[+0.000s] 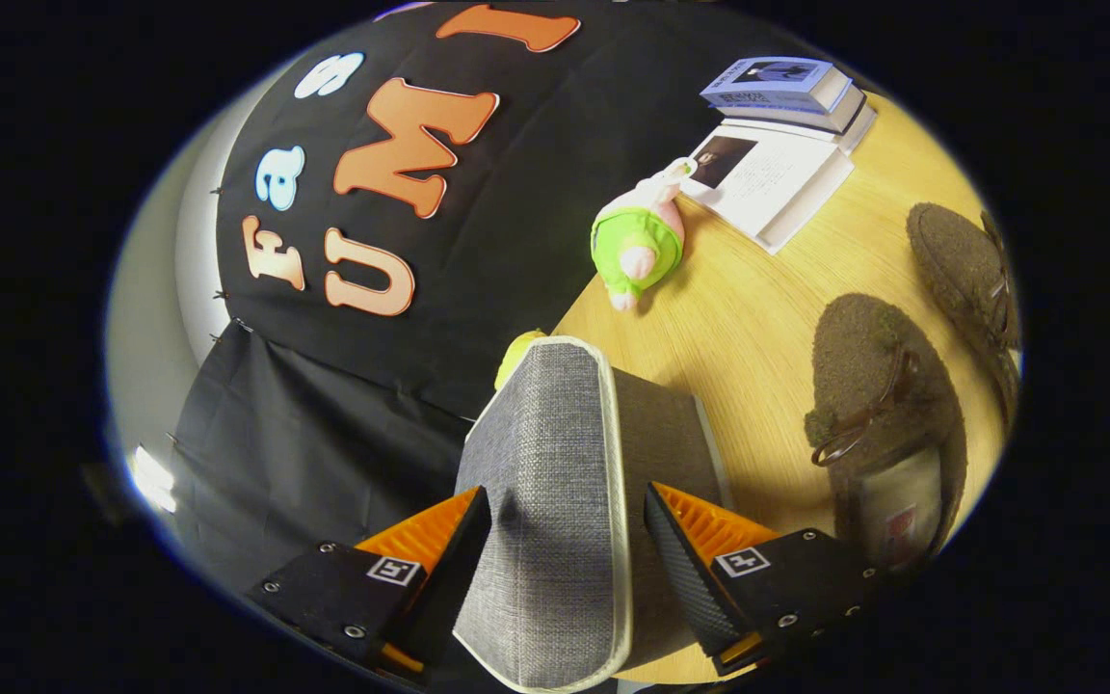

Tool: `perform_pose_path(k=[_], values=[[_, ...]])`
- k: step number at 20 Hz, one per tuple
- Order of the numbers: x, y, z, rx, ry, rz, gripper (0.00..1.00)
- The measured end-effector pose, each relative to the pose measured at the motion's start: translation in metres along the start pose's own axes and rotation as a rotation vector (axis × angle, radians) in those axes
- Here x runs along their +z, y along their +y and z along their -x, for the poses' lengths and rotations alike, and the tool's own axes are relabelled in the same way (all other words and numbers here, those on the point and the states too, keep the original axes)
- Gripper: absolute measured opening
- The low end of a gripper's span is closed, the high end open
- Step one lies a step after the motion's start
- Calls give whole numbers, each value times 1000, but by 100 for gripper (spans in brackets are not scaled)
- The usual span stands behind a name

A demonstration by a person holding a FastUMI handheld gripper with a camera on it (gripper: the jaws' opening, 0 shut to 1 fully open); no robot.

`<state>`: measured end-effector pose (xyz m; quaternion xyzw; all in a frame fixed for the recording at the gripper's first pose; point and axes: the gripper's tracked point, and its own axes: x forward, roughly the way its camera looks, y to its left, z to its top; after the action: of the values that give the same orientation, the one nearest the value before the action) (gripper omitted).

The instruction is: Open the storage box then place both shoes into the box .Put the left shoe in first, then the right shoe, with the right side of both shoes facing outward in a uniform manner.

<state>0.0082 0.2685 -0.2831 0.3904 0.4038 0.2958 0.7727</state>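
With the camera rolled so that the wooden table [757, 318] slants up toward the upper right of the frame, my gripper [567, 525] stands at the bottom centre. Its two fingers are spread apart, one on each side of the grey fabric lid [545, 482] of the storage box [671, 434]. Whether either finger presses on the lid cannot be determined. The lid stands between the fingers as a tall panel with a pale piped edge. Its long axis runs from the bottom of the frame up toward the centre. The box body shows just behind it, to the right.

Right of the box, two brown fuzzy shoes lie on the table. The near shoe [878, 386] has its opening toward the lower right and its long axis roughly vertical in the frame. The far shoe [964, 270] lies beyond it, near the right edge, well apart from my fingers.

A green and pink plush toy [640, 241] lies above centre. Stacked books [786, 92] sit at the upper right, beside an open book [772, 178].
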Motion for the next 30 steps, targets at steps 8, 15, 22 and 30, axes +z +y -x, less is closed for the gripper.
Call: perform_pose_path(k=[8, 15, 22, 30], values=[[29, 4, 10, -10, -76, -85, 21], [39, 57, 19, 14, -78, 8, 1], [62, 153, 29, 96, -154, 154, 1], [55, 154, 13, 64, -117, 276, 3]])
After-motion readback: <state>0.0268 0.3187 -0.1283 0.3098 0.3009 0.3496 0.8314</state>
